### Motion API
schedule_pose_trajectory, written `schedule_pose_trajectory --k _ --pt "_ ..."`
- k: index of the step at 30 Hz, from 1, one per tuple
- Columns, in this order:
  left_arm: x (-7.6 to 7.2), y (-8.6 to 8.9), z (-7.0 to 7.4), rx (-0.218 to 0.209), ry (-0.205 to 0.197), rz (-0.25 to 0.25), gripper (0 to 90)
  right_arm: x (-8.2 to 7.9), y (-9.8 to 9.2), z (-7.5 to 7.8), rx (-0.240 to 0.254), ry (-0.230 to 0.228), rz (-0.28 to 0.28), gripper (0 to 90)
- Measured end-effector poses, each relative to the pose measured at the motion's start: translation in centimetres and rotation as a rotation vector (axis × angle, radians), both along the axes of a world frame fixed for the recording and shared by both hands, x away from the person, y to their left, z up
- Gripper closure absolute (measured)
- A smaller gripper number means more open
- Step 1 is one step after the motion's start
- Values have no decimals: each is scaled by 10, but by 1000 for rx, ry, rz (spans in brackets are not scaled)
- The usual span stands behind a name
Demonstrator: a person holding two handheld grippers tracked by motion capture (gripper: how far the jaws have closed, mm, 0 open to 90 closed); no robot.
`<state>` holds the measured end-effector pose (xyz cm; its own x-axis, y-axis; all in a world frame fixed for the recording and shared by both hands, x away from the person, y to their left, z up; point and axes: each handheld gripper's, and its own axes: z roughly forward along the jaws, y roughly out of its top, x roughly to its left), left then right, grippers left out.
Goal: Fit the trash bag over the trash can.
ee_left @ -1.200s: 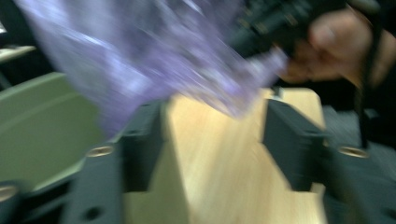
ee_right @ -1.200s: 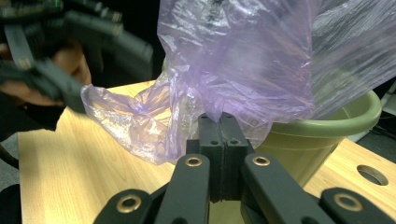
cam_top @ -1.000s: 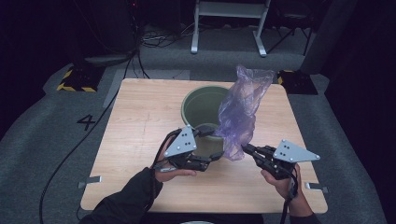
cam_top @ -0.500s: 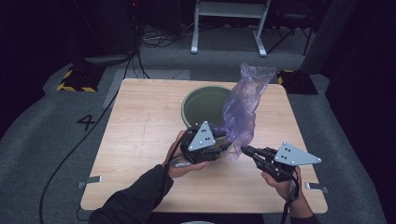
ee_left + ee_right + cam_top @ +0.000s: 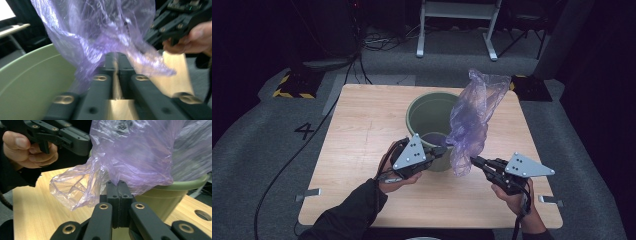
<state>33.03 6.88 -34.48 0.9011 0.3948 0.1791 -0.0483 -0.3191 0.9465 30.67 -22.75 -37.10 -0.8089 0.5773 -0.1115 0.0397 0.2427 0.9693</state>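
Observation:
A crumpled purple plastic bag (image 5: 474,115) hangs upright over the right rim of a green bucket (image 5: 413,109) in the middle of the wooden table (image 5: 362,130). My right gripper (image 5: 473,160) is shut on the bag's lower right edge; in the right gripper view its jaws (image 5: 117,183) pinch the film (image 5: 135,152) in front of the bucket (image 5: 175,187). My left gripper (image 5: 443,149) reaches in from the left at the bucket's near rim. Its jaws have just been closing and now pinch the bag's lower edge (image 5: 100,30) at their tips (image 5: 116,58), beside the bucket wall (image 5: 30,72).
The table's near edge lies just below both hands. A white metal stand (image 5: 457,30) and cables sit on the grey floor behind the table. A round hole (image 5: 203,215) shows in the tabletop at the right of the right gripper view.
My left gripper has swung right from the bucket's near left side to the bag's lower edge, and its jaws have come together on the film. The right gripper has kept still.

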Motion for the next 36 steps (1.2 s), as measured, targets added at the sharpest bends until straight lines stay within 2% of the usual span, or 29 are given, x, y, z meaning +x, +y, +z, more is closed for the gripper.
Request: schedule_pose_trajectory --k 1,3,4,5,8,10,12,16,18,24,29,32,34,36 --pt "1 -2 1 -1 10 13 640 0 0 0 2 3 5 900" --pt "1 -7 3 -27 43 -9 507 -1 0 -1 -2 3 1 900" --pt "0 -10 4 -23 45 -5 445 -2 0 -2 -2 5 1 900" --pt "0 -14 4 -7 31 7 373 -2 -1 -2 -3 7 1 900" --pt "1 -25 4 19 38 -9 339 -2 -2 -5 -2 15 6 900" --pt "1 -32 2 51 34 -8 381 -2 -3 -8 0 20 5 900" --pt "3 -36 0 58 25 -7 497 -2 -5 -9 3 21 6 900" --pt "2 -39 -1 104 -13 -14 781 -3 -9 -11 14 26 4 900" --pt "1 -37 -1 108 -32 -9 884 -4 -10 -11 18 29 0 900" --pt "-4 -22 -1 80 -56 21 900 -2 -13 -13 33 34 -28 900" --pt "-6 -3 -12 54 -37 51 900 0 -14 -15 51 60 -50 900" --pt "-8 5 -19 51 -27 56 900 0 -10 -16 41 60 -49 893" --pt "-10 9 -24 46 -19 63 900 0 -8 -17 31 61 -54 869" --pt "-11 13 -27 37 -11 70 900 0 -6 -18 20 61 -64 796"
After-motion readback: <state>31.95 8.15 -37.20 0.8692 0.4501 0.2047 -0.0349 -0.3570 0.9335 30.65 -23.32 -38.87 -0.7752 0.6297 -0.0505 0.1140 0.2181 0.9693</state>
